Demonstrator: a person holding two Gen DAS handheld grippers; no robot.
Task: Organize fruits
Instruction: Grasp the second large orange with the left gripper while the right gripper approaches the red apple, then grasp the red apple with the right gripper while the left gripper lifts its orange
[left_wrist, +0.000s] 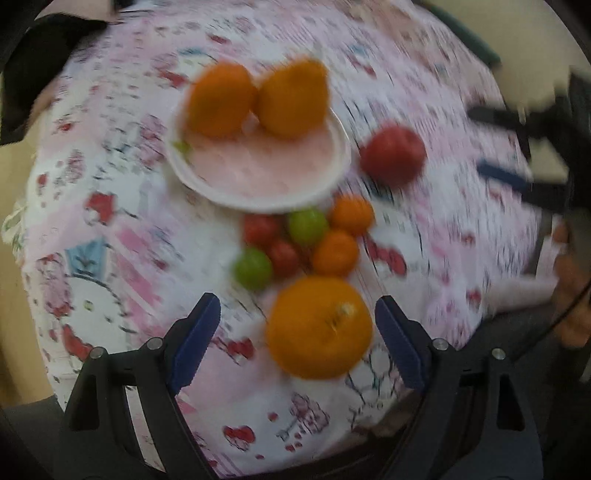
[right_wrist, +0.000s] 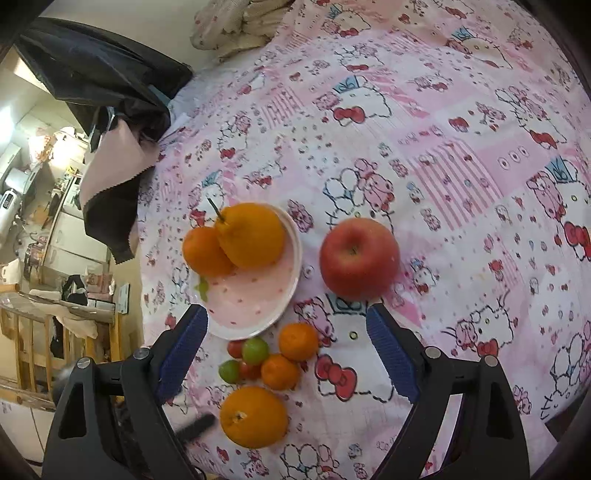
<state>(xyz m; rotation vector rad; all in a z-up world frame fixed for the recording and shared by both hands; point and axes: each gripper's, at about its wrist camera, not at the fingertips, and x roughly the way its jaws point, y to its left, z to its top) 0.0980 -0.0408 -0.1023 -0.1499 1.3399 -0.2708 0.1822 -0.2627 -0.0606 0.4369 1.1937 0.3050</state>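
Left gripper (left_wrist: 297, 325) gapes around a large, round orange (left_wrist: 319, 328).

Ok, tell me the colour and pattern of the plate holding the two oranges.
The plate is pale pink with small red dots and a white rim, clearest in the right wrist view.

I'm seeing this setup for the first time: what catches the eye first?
The pink cartoon-print tablecloth covers everything in view. On it, a pink plate holds two oranges at its far edge, with a red apple to its right. Nearer the open grippers, a third large orange sits alone below a cluster of small fruits, orange, red and green.
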